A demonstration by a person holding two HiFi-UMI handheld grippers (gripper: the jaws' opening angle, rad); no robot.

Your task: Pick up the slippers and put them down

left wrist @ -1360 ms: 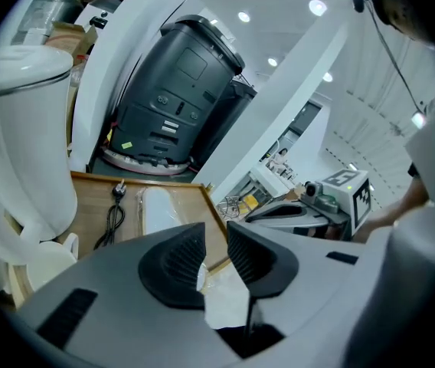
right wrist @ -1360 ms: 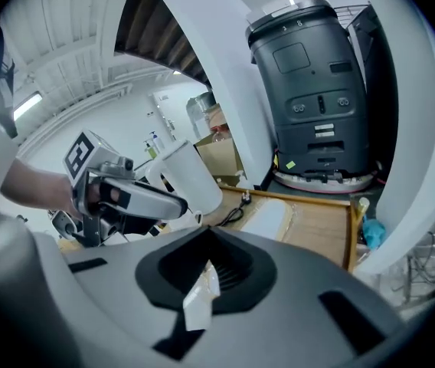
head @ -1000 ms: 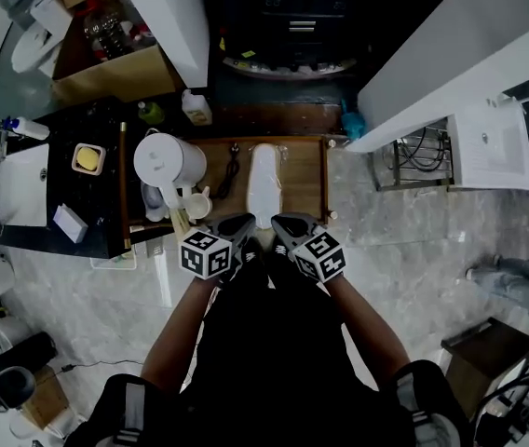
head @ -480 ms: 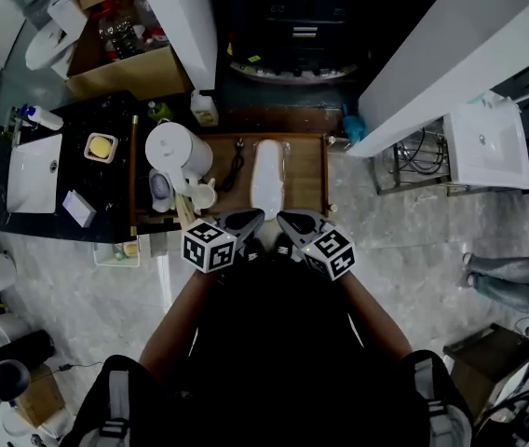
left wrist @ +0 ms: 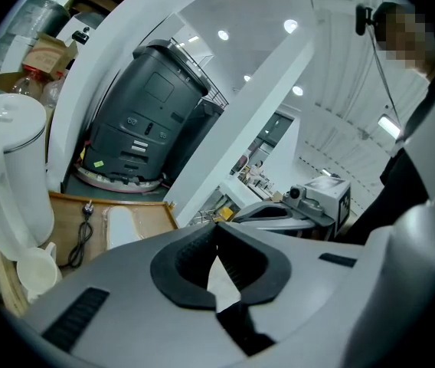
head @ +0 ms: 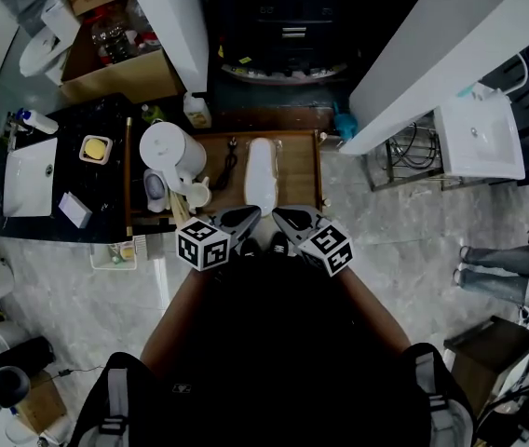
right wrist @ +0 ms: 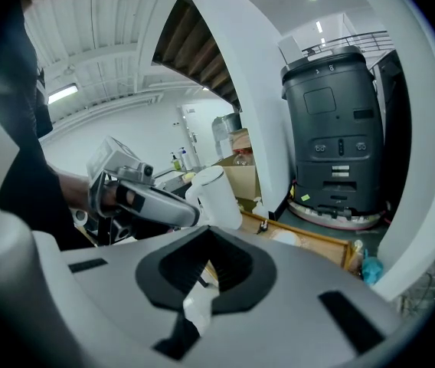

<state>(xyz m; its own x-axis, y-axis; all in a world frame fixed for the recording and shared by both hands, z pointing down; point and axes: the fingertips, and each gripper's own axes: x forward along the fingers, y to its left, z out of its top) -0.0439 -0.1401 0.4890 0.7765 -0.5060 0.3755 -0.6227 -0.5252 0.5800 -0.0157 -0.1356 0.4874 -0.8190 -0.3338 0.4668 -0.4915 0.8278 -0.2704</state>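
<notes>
Wooden tray [head: 302, 170] holds kettle [head: 169, 154], slipper [head: 262, 170]. Your left tool [head: 249, 214] and right tool [head: 283, 217] both clench its near edge.

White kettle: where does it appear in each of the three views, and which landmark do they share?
Head view: white kettle left of centre, beside the white slipper.
Left gripper view: white kettle at the left edge.
Right gripper view: white kettle near the centre.
Shared landmark: the dark grey machine behind the wooden tray.
</notes>
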